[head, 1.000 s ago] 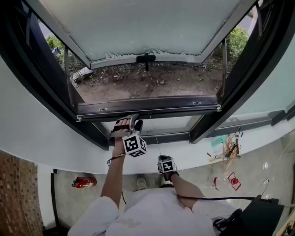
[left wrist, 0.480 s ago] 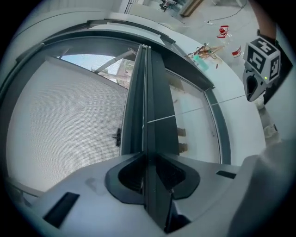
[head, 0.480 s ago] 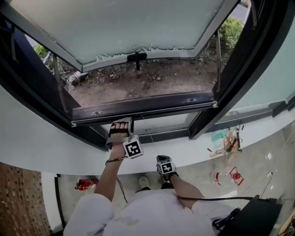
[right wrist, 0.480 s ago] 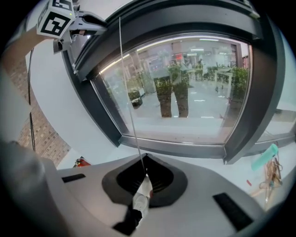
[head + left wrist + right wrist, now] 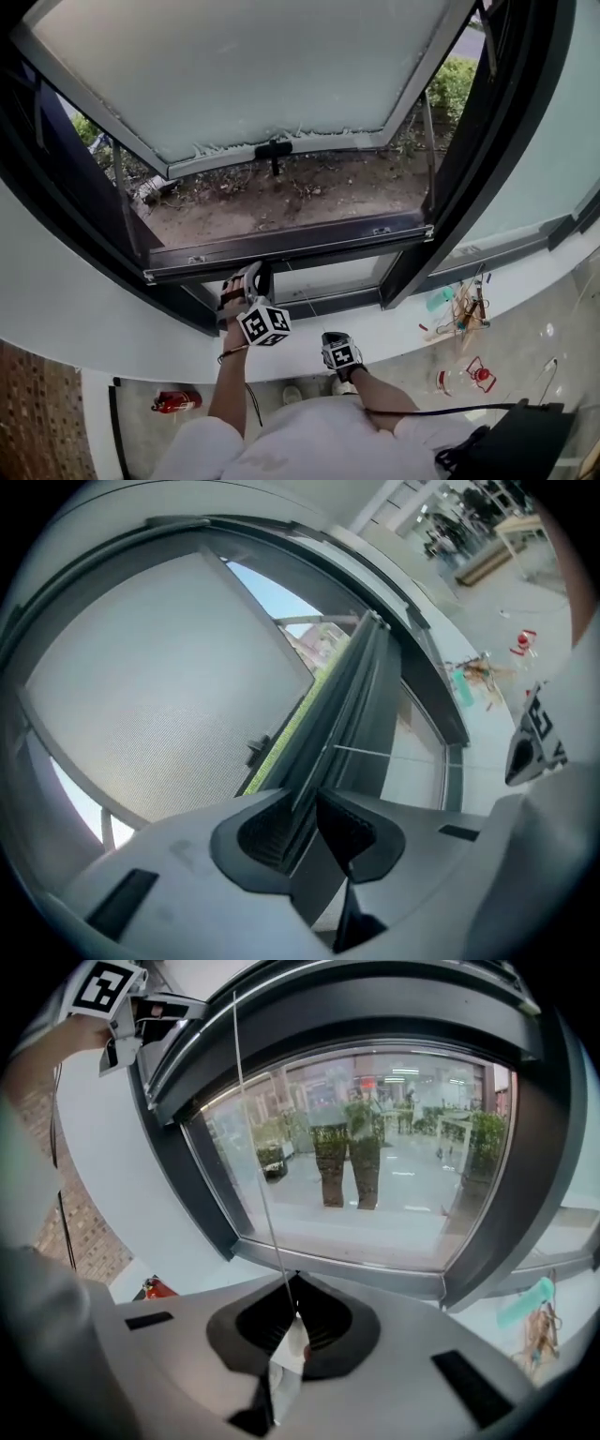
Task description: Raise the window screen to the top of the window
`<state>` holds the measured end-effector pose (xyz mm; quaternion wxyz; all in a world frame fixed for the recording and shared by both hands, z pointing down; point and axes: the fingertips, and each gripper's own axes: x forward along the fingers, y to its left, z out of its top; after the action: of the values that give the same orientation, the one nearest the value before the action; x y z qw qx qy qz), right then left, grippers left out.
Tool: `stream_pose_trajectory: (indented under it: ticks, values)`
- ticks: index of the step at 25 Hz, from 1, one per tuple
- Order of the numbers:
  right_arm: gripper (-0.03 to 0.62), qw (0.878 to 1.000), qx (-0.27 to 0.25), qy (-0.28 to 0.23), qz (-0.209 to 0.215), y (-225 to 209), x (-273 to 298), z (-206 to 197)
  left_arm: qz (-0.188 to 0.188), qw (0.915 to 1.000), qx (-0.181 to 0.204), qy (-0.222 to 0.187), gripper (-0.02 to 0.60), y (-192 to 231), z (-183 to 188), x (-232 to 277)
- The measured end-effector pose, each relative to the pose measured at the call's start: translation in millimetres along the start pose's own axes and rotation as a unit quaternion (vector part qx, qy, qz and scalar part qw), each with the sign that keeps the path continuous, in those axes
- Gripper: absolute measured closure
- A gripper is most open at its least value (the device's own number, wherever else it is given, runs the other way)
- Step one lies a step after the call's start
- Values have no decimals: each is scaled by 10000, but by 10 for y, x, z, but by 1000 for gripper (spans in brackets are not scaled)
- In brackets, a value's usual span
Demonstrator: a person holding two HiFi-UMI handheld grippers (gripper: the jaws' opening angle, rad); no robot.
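The screen's dark bottom rail (image 5: pixel 291 246) runs across the open window just above the sill. My left gripper (image 5: pixel 246 279) reaches up to it; its jaws have just been closing and are shut on the rail's edge (image 5: pixel 347 724), which runs between the left gripper's (image 5: pixel 300 832) pads. A thin white cord (image 5: pixel 258 1166) hangs from the rail. Lower down, near the person's chest, my right gripper (image 5: pixel 339 354) is shut on the cord's white end tab (image 5: pixel 289 1354), seen between the right gripper's (image 5: pixel 292 1321) jaws.
A pale window sash (image 5: pixel 253 66) swings outward overhead, with a black handle (image 5: pixel 272 150) at its lower edge. A fixed glass pane (image 5: pixel 375 1176) sits below the rail. On the floor lie a red extinguisher (image 5: pixel 173 401), clutter (image 5: pixel 464 305) and a black case (image 5: pixel 511 441).
My left gripper's jaws closed onto the screen rail and the gripper rolled a little. The head view tilted upward. The right gripper stayed in place on the cord.
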<state>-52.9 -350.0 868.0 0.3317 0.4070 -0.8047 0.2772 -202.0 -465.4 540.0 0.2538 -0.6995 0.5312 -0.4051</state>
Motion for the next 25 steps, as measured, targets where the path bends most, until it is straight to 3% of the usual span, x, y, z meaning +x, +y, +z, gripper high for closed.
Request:
stream_pose_trajectory:
  ticks: [3,7,11,15,17,21,25]
  values:
    - [594,9993,-310,-200,-96,-13,1,133,219,9955,-857,-339,508,149,73,-96]
    - [594,9983,-310,-486,-24,18,-19,298,216,9759,-2077,-628,509,199,72,-215]
    - [594,9971,-285,-698,41,46,-13,404,144,9470,-3108,-797,509,99,-35,-254]
    - [594,9945,-403,-966,-74,62,-20,477,237,9060,-4127,-913,509,102,-201,-303]
    - [594,9926,-523,-1086,-163,61,-27,514,219,8920,-4419,-932,509,69,-270,-315]
    - [594,9908,-613,-1189,-186,93,-32,553,-40,8927,-4427,-839,511,-114,-280,-308]
    - [594,9907,-629,-1197,-135,150,-2,572,-235,8923,-4432,-820,555,-311,-248,-318]
